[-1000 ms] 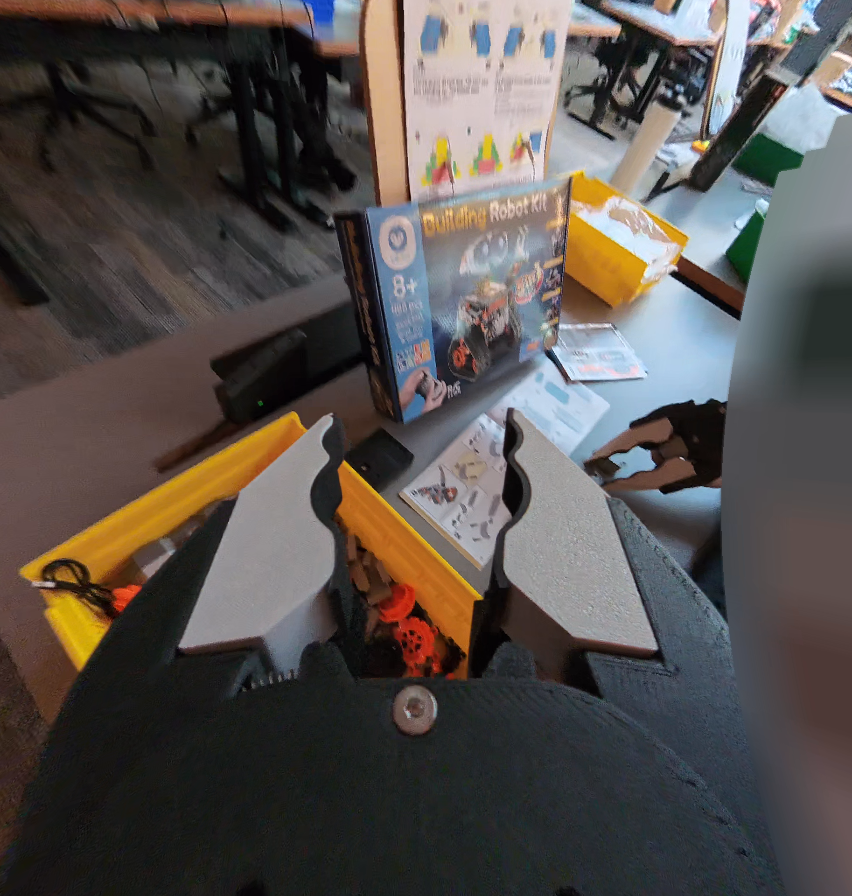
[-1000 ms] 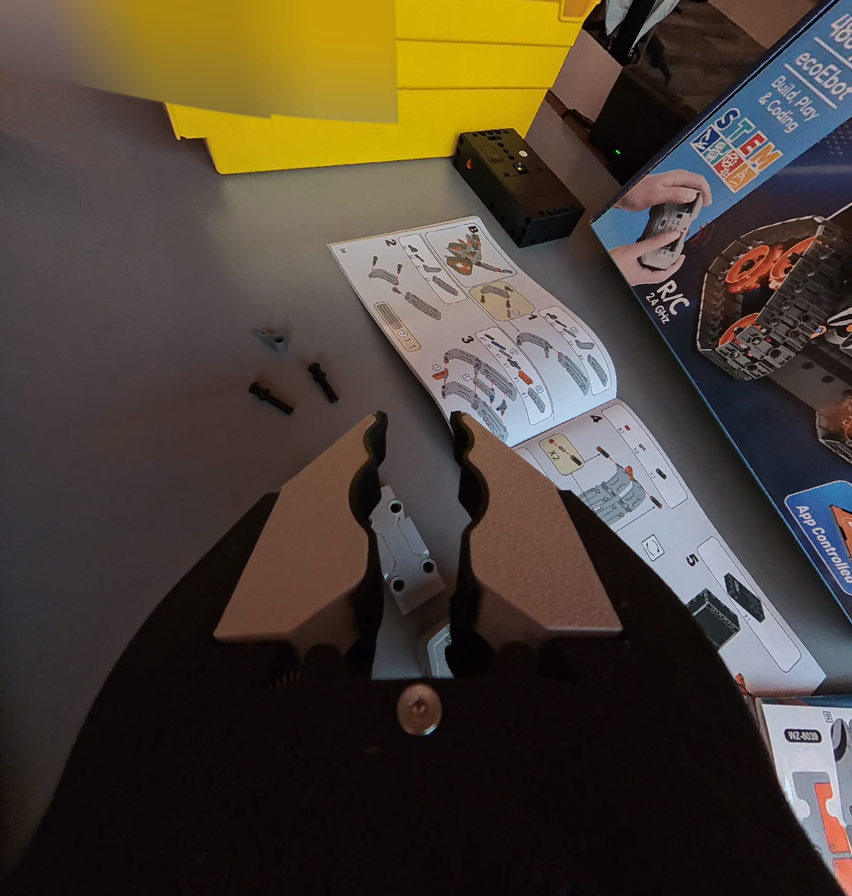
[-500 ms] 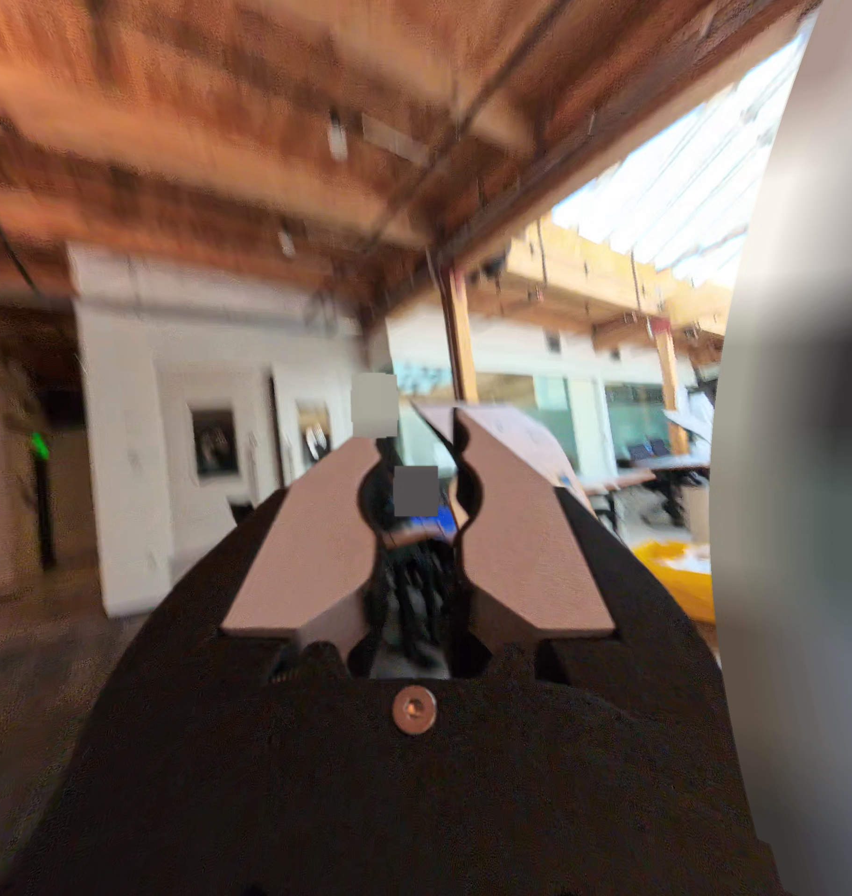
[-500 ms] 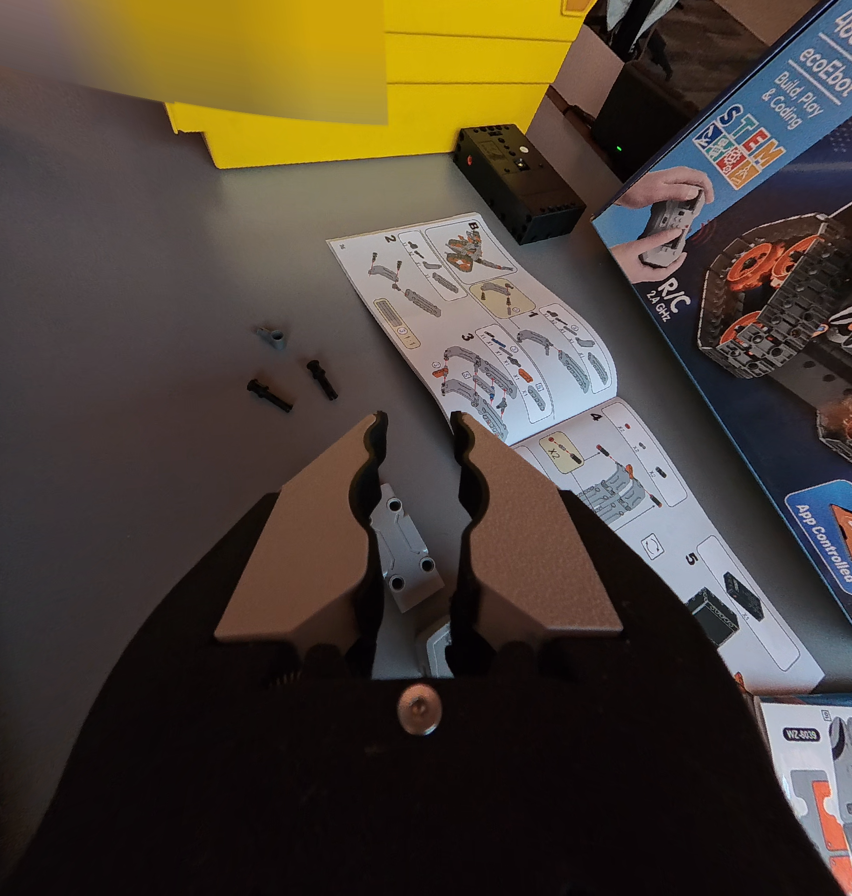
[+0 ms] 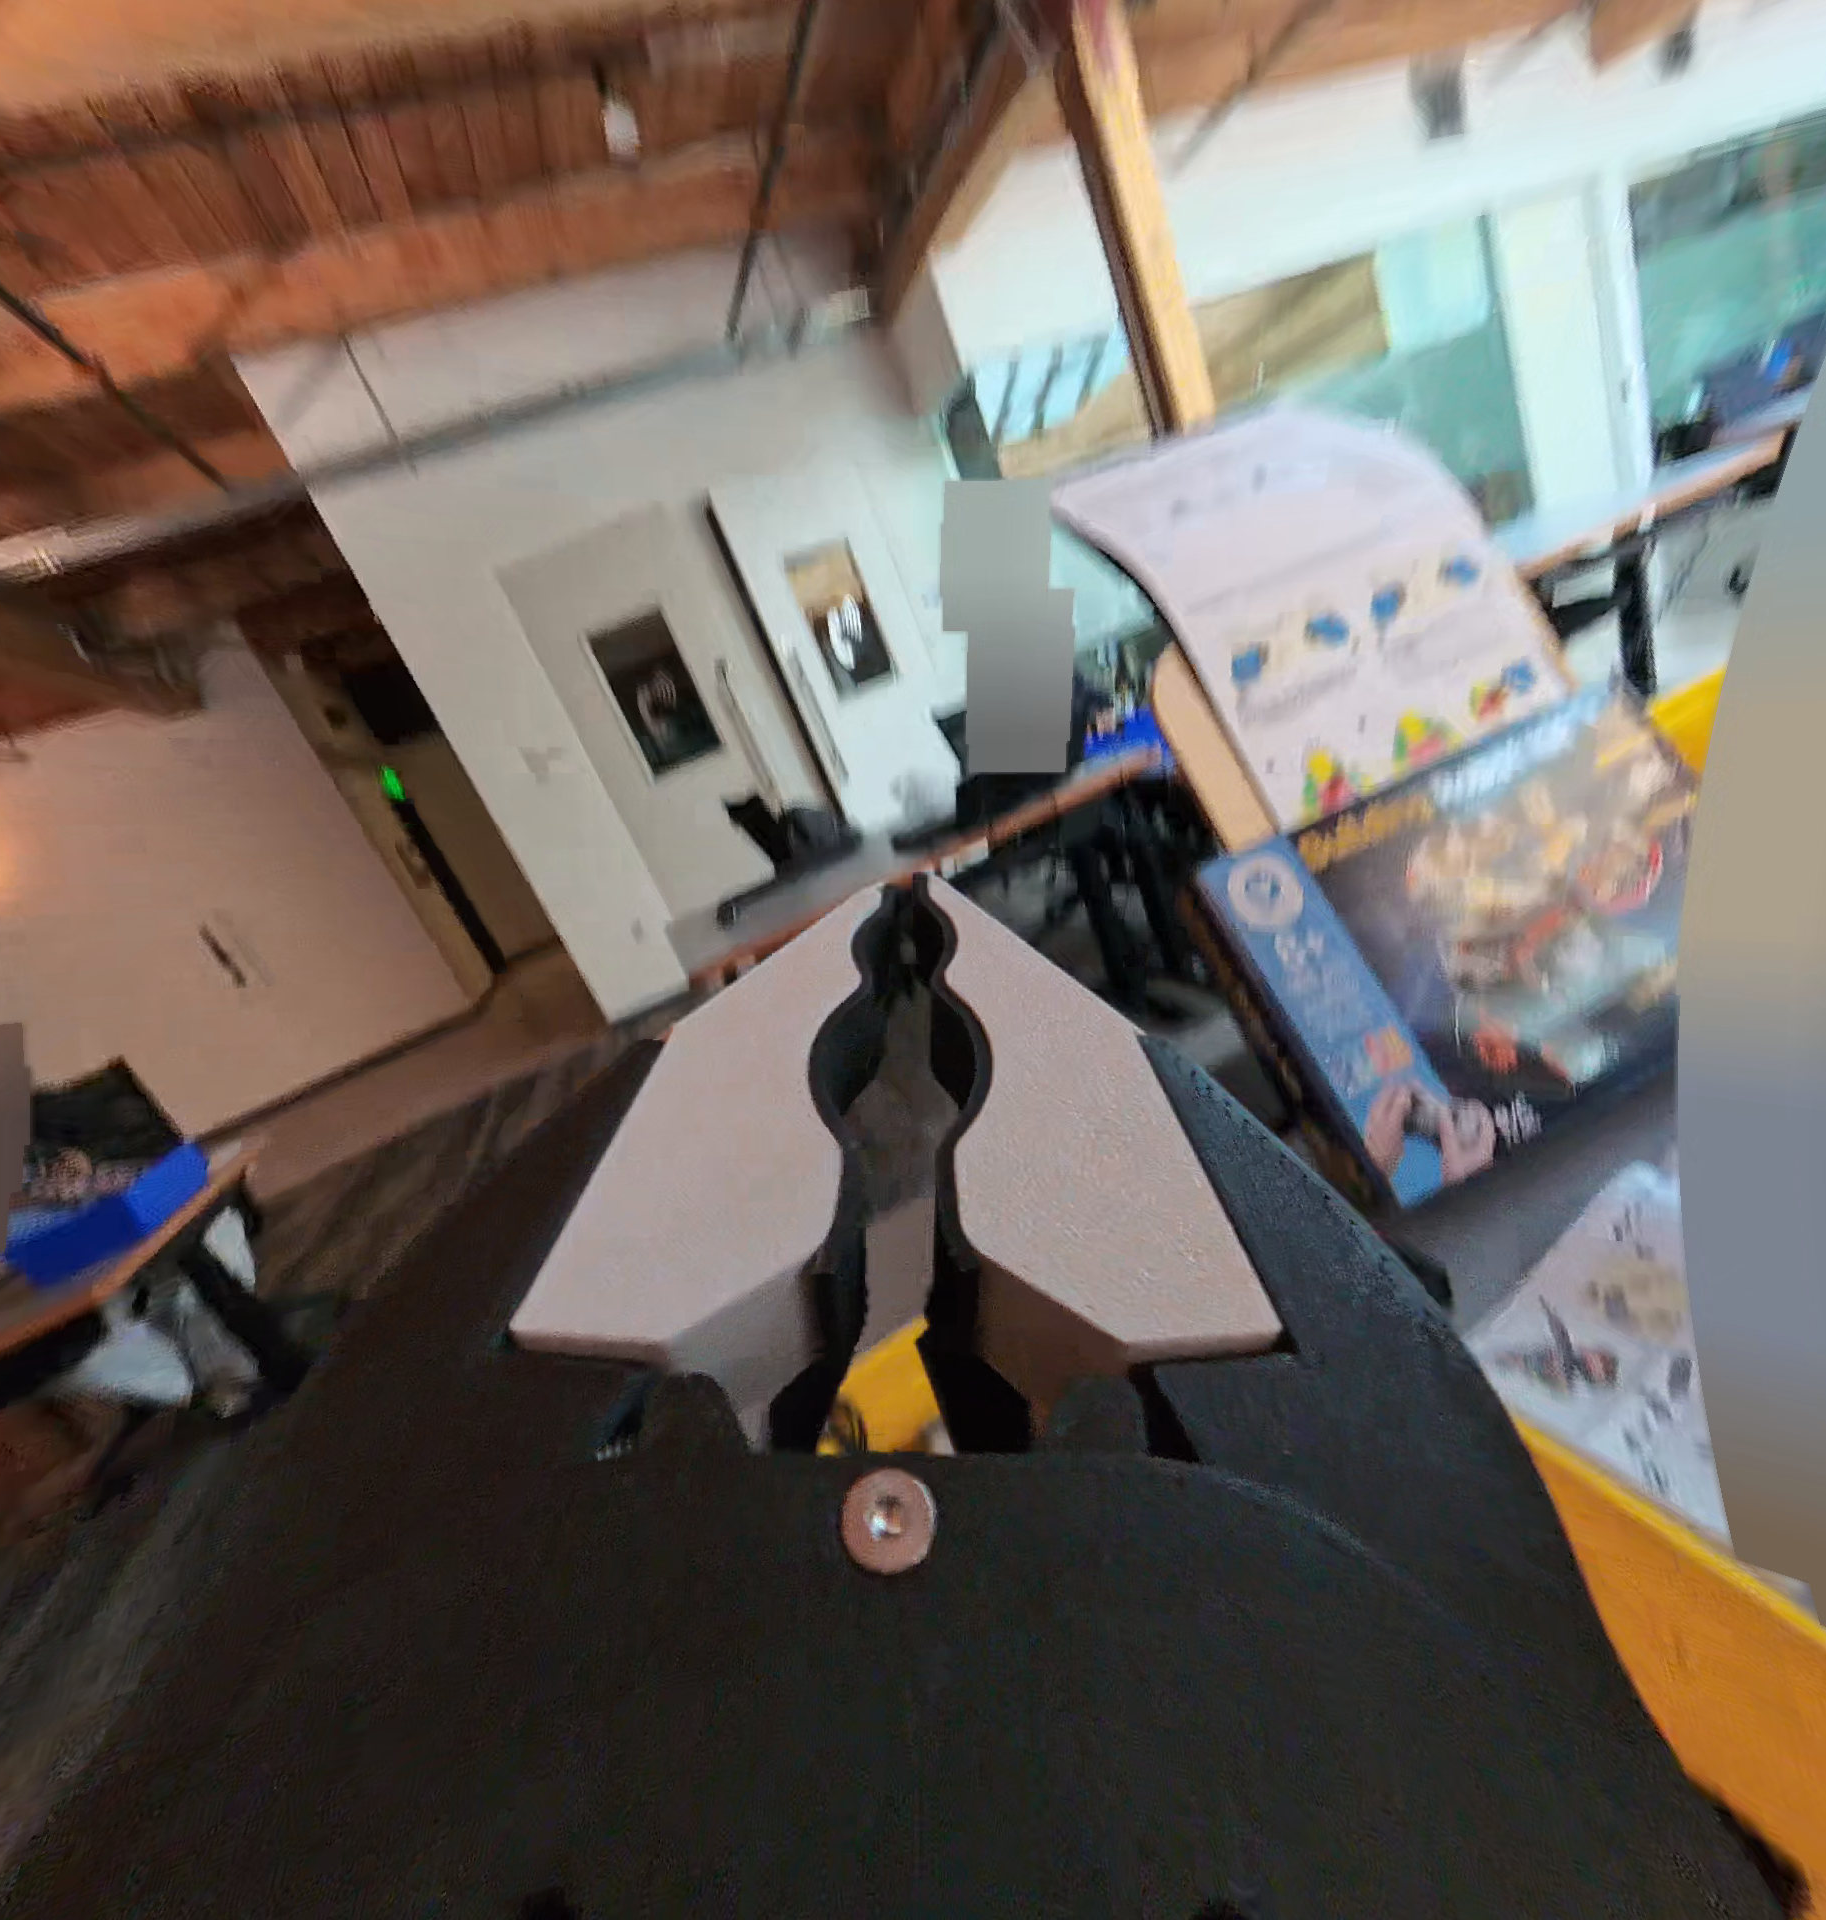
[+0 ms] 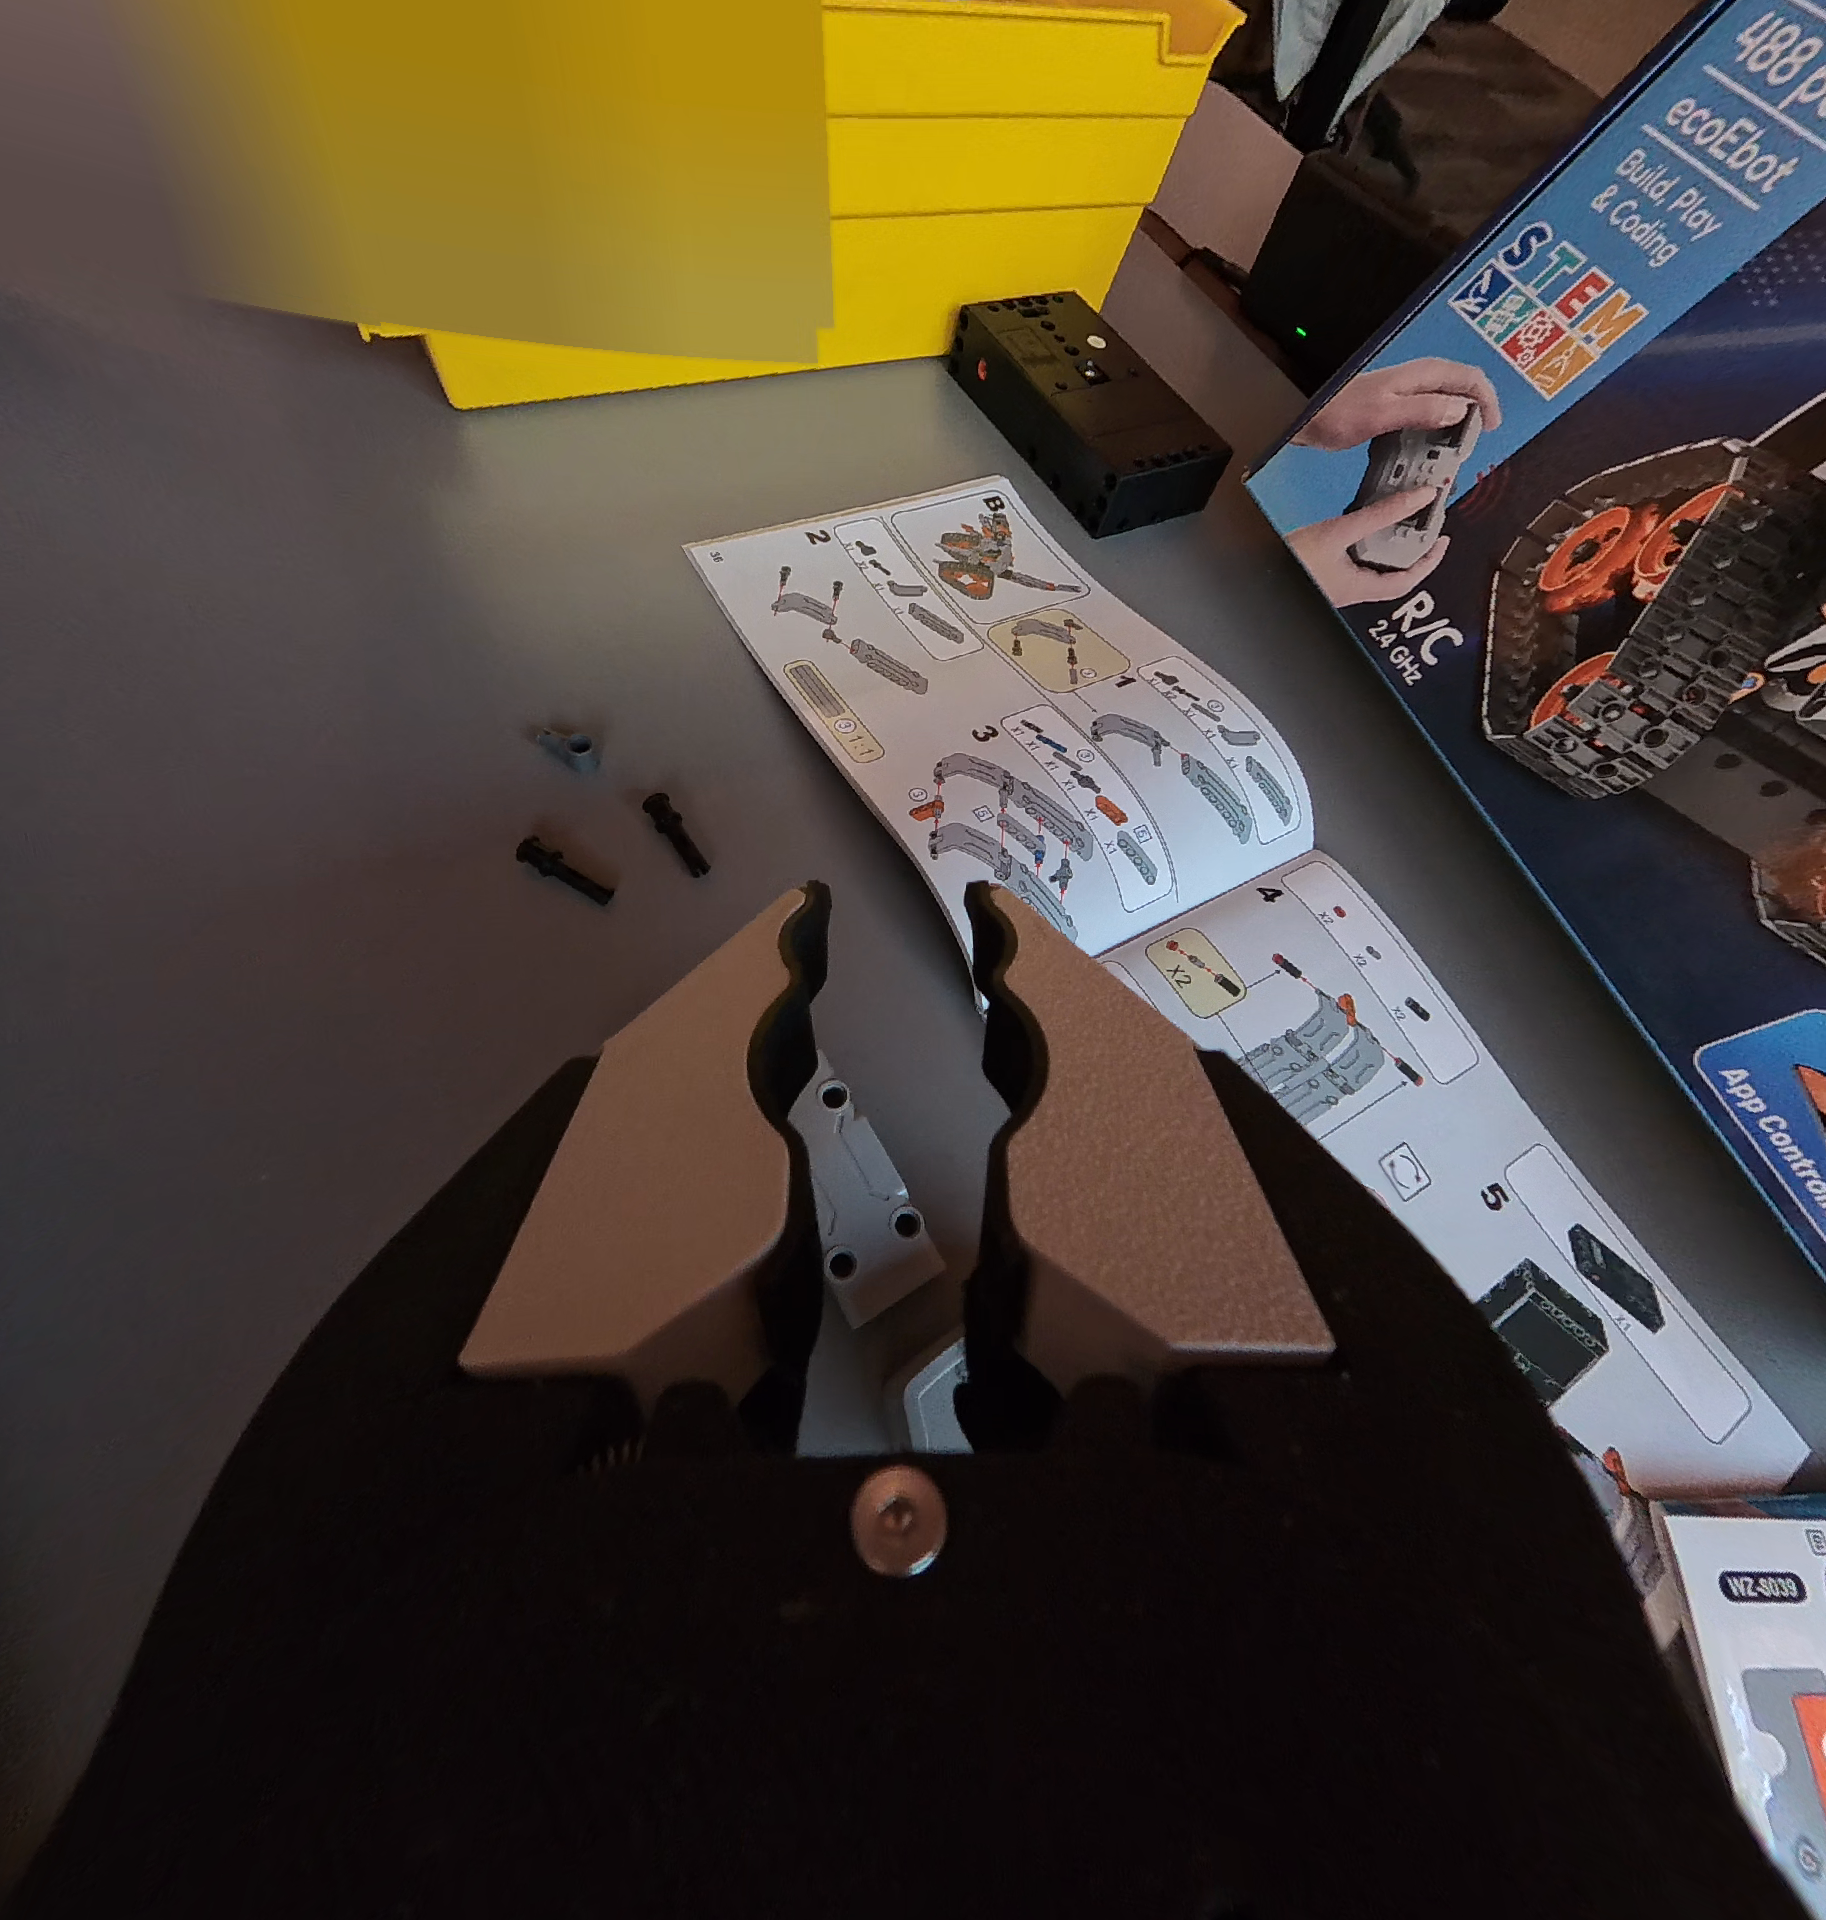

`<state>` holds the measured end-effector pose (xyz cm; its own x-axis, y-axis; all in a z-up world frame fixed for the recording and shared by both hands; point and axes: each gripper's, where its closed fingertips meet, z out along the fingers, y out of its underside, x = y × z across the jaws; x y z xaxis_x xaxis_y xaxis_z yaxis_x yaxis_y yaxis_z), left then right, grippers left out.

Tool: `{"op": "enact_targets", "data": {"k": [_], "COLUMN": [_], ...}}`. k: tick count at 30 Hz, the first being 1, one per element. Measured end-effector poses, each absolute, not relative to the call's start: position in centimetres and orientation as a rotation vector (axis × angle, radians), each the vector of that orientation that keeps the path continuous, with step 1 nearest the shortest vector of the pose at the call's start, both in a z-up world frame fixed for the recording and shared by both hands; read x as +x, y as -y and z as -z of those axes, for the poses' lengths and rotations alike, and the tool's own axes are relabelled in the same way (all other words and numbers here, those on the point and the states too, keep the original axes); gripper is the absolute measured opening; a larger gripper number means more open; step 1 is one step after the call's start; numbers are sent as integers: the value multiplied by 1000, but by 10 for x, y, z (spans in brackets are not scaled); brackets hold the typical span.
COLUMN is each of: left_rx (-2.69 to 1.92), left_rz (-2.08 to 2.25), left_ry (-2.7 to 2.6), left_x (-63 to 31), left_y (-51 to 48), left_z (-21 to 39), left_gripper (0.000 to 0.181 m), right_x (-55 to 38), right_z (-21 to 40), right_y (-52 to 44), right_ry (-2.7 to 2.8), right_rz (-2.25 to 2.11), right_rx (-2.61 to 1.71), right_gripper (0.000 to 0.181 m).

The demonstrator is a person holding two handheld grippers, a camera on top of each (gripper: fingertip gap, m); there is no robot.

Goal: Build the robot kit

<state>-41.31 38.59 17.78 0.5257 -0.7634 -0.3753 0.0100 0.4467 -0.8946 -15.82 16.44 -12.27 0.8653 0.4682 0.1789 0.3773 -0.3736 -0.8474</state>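
Your left gripper [image 5: 914,899] is pressed together at the tips, empty, raised with the kit box [image 5: 1449,966] to its right. Your right gripper [image 6: 893,899] is spread above a light grey part [image 6: 857,1184] lying between its fingers; 2 black pins [image 6: 618,847] lie just left of its tips, the open booklet [image 6: 1085,790] to the right.

Yellow bin [image 6: 992,156] – black pins [image 6: 566,871], grey table [image 6: 213,623].

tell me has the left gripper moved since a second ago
Yes. The left gripper swung up from pointing down over the yellow bin; the kit box, once dead ahead, now sits to its right, and its jaws have shut.
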Motion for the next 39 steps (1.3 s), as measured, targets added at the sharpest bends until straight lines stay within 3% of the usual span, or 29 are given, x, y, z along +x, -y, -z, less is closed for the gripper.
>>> {"op": "enact_targets", "data": {"k": [2, 4, 7, 14, 19, 23, 26, 32, 35, 39], "left_rx": [-1183, -1441, -1688, -1711, -1986, -2142, -2126, -2126, -2103, -1976], "left_rz": [569, 589, 375, 336, 417, 471, 480, 434, 459, 460], "left_ry": [-1035, -1189, -1247, -1154, -1147, -1213, -1251, -1187, -1004, -734], "left_x": [-406, -399, -402, -401, -427, -422, -408, -421, -440, -470], "left_y": [-397, -407, -439, -462, -451, -439, -436, -443, -455, -471], "left_z": [-143, -96, -46, -46, -14, 9, 11, 4, -16, -57], "left_gripper": [0, 13, 17, 20, 25, 23, 25, 24, 17, 14], "right_x": [-157, -158, -159, -185, -207, -233, -272, -333, -367, -420], "right_z": [124, 124, 123, 98, 86, 74, 56, 2, 14, 33], "right_y": [-165, -165, -165, -170, -177, -191, -211, -288, -330, -359], "right_ry": [614, 611, 608, 580, 609, 607, 689, 1008, 1213, 1557], "right_rz": [-115, -122, -141, -315, -336, -432, -568, -415, -384, -372], "right_rx": [-2007, -2006, -1992, -1835, -1773, -1758, -1742, -1611, -1677, -1612], "right_gripper": [26, 26, 26, 35, 47, 64, 94, 75, 81, 72]}}
